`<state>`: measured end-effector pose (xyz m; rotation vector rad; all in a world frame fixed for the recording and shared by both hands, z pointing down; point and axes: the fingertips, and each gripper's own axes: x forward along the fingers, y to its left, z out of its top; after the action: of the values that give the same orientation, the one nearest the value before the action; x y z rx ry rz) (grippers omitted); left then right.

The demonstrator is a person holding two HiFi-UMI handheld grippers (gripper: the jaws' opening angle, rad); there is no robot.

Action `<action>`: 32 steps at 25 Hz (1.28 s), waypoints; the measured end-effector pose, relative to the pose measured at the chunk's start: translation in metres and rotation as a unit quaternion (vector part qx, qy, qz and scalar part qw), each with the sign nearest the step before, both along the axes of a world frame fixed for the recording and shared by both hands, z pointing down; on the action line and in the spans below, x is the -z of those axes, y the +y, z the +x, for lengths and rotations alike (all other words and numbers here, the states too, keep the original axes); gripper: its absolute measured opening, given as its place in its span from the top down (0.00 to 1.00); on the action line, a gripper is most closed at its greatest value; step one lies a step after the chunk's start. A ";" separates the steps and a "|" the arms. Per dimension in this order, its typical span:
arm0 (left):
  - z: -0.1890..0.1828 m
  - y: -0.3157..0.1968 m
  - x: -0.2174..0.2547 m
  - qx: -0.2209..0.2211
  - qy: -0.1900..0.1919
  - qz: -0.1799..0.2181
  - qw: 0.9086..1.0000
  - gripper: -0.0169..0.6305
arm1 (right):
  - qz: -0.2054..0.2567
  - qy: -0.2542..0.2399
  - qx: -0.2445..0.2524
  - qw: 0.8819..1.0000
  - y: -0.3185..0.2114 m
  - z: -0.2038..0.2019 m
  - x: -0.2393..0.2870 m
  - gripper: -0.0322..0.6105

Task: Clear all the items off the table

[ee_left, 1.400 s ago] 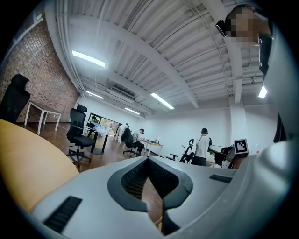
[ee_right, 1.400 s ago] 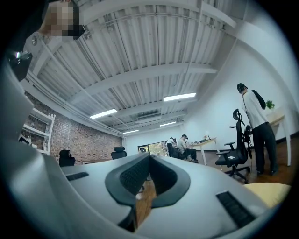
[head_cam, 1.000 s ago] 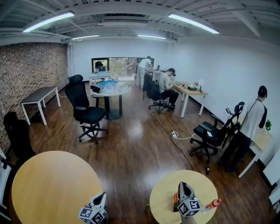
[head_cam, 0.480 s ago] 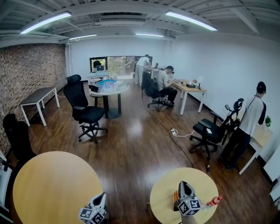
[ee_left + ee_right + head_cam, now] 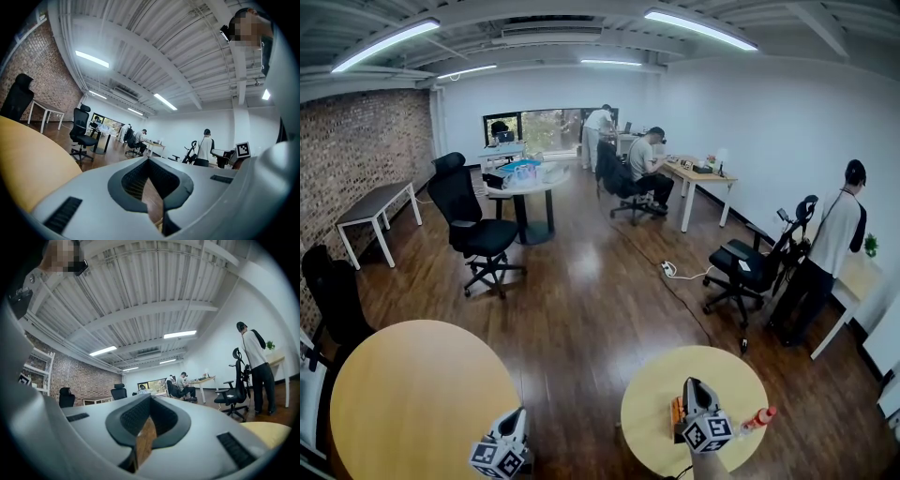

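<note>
Low in the head view is a small round wooden table (image 5: 652, 403). On it lie an orange item (image 5: 675, 413) and a clear bottle with a red cap (image 5: 757, 419). My right gripper (image 5: 692, 383) hangs over this table between the two, jaws together and empty; it partly hides the orange item. My left gripper (image 5: 521, 413) is at the edge of a larger round table (image 5: 412, 394), also shut with nothing in it. Both gripper views point up at the room, with the left gripper (image 5: 148, 160) and the right gripper (image 5: 150, 397) each closed at the tip.
Wooden floor lies between the two tables. Further off stand black office chairs (image 5: 476, 230), a white round table with clutter (image 5: 525, 178), desks along the walls, a cable on the floor (image 5: 675, 277), a seated person (image 5: 647, 169) and a standing person (image 5: 830, 253).
The head view has shifted slightly, so the room sits a little differently in frame. Both grippers stay nearly where they were, and both stay shut.
</note>
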<state>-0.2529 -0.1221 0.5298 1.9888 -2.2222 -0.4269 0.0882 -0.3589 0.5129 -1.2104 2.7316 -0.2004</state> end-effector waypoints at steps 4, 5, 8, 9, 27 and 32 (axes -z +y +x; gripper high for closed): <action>0.002 0.000 0.003 0.002 0.000 0.003 1.000 0.99 | -0.001 0.000 0.002 1.000 0.001 0.002 0.002 0.95; 0.002 0.000 0.002 0.002 0.001 0.003 1.000 0.99 | 0.000 0.001 0.002 1.000 0.001 0.003 0.002 0.95; 0.002 0.001 -0.003 0.001 0.004 0.003 1.000 0.99 | 0.007 0.014 0.000 1.000 0.003 0.005 -0.001 0.95; 0.002 0.002 -0.004 0.001 0.005 0.002 1.000 0.99 | 0.009 0.018 -0.001 1.000 0.004 0.006 -0.001 0.95; -0.002 -0.005 -0.001 -0.014 0.010 -0.006 1.000 0.99 | 0.001 0.033 -0.034 0.999 0.010 0.034 -0.003 0.95; -0.001 -0.006 -0.001 -0.017 0.008 -0.008 1.000 0.99 | 0.002 0.030 -0.035 0.999 0.009 0.033 -0.004 0.95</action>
<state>-0.2538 -0.1279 0.5310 2.0030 -2.1722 -0.4181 0.1211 -0.3495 0.5168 -1.3296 2.7326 -0.1524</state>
